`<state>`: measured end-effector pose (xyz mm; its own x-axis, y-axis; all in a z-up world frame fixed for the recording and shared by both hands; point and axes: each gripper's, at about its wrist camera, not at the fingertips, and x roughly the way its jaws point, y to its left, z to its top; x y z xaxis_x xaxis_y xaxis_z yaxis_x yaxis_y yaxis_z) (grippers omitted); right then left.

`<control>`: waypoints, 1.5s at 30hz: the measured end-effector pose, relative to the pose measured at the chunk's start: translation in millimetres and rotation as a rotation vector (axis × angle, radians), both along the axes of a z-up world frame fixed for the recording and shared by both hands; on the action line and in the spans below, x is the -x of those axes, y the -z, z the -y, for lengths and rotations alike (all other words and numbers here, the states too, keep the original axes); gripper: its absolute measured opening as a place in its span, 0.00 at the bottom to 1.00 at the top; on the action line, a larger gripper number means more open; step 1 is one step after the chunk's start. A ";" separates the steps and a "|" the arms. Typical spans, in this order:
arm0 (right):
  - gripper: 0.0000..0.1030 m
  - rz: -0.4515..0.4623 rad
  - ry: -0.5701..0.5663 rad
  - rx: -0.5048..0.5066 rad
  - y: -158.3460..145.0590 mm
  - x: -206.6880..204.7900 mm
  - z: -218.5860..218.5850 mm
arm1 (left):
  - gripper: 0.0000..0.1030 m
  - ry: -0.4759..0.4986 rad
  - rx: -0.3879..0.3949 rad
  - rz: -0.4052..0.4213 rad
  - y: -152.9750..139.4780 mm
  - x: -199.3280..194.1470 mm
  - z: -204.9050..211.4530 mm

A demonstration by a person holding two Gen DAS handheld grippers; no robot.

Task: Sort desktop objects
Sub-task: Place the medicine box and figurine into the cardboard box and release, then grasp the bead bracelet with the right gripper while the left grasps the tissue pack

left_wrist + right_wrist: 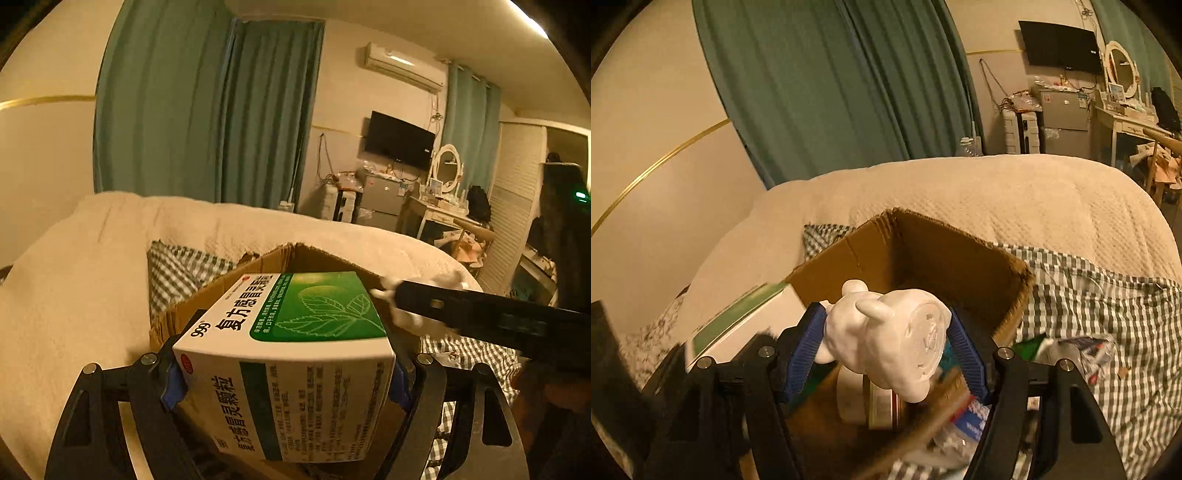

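Room: Green curtains (207, 110) hang at the back, with a dark TV (400, 140) and a round mirror (447, 168) on the far side.
Bed: a cream blanket (74, 295) covers it, and a green checked cloth (1108, 302) lies on top near the front edge.
Cardboard box (923, 251): it sits open on the checked cloth, with its flaps up. Some small things lie in the bottom, but they are too blurry to name.
Left gripper (288, 380): its two blue pads press on both sides of a white and green medicine box (295, 350). The jaws are closed tight on it.
Medicine box place: it is held up in the air, just in front of the cardboard box's near wall, with the leaf picture facing up.
Right gripper (886, 354): its blue pads squeeze a white bear toy (890, 336) from both sides.
Bear toy place: it hangs over the open cardboard box, tipped so its round bottom faces the camera.
Cloth by the box: a few small packets (1082, 347) lie on the checked cloth on the right side.
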<state>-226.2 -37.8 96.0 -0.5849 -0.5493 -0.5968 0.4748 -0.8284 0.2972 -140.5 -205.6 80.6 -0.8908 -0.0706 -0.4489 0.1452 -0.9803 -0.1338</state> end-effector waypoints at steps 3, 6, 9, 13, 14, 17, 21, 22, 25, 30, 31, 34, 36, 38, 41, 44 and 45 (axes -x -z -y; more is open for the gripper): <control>0.86 -0.009 0.051 0.038 -1.3 4.2 -7.4 | 0.98 -0.002 -0.004 -0.013 -0.9 4.1 -0.4; 0.88 -0.025 0.118 0.091 -8.1 0.5 -34.5 | 1.00 0.001 -0.038 -0.021 -3.4 1.2 -2.4; 0.88 -0.027 0.166 0.095 -12.4 -8.6 -68.6 | 1.00 0.019 -0.055 -0.019 -8.4 -4.1 -8.0; 0.88 -0.040 0.189 0.056 -17.0 -38.4 -114.4 | 1.00 0.040 -0.043 -0.044 -14.8 -24.3 -25.2; 0.88 -0.052 0.196 0.031 -19.0 -47.6 -127.2 | 1.00 0.055 -0.029 -0.047 -16.0 -31.0 -33.8; 0.88 -0.073 0.196 -0.041 -19.9 -73.5 -161.1 | 1.00 0.097 0.019 -0.057 -21.1 -42.7 -57.5; 0.88 -0.086 0.199 -0.100 -17.9 -105.7 -202.0 | 1.00 0.114 0.031 -0.044 -17.8 -58.3 -85.2; 0.88 -0.085 0.202 -0.101 -16.9 -110.2 -210.1 | 1.00 0.116 0.009 -0.032 -11.9 -64.4 -91.3; 0.88 -0.077 0.225 -0.086 -5.0 -122.2 -226.9 | 1.00 0.139 -0.053 0.021 9.4 -75.9 -105.1; 0.82 -0.051 0.242 -0.048 23.1 -120.4 -234.5 | 1.00 0.132 -0.080 0.150 54.6 -82.7 -133.4; 0.82 -0.038 0.235 -0.039 31.7 -116.0 -232.5 | 1.00 0.126 -0.079 0.171 64.4 -83.3 -137.6; 0.76 0.017 0.201 -0.029 61.7 -100.8 -225.7 | 1.00 0.150 -0.056 0.255 93.9 -75.3 -154.4; 0.64 0.041 0.155 -0.039 80.2 -89.8 -219.2 | 1.00 0.153 -0.020 0.289 107.5 -65.3 -164.4; 0.56 0.062 0.118 -0.077 96.4 -80.5 -211.6 | 1.00 0.133 0.021 0.309 119.8 -54.9 -173.6; 0.52 0.102 0.041 -0.086 126.2 -66.0 -203.2 | 1.00 0.143 0.038 0.351 139.8 -39.7 -183.3; 0.47 0.155 0.005 -0.098 153.2 -47.3 -195.2 | 1.00 0.152 0.046 0.416 160.9 -24.6 -187.1; 0.46 0.169 -0.002 -0.098 161.7 -41.7 -192.6 | 1.00 0.149 0.056 0.430 165.0 -21.8 -188.4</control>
<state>-184.5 154.8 -65.7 -0.4707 -0.4847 -0.7372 0.4268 -0.8564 0.2906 -118.7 -17.2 -84.4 -0.6267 0.0095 -0.7792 0.0325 -0.9987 -0.0383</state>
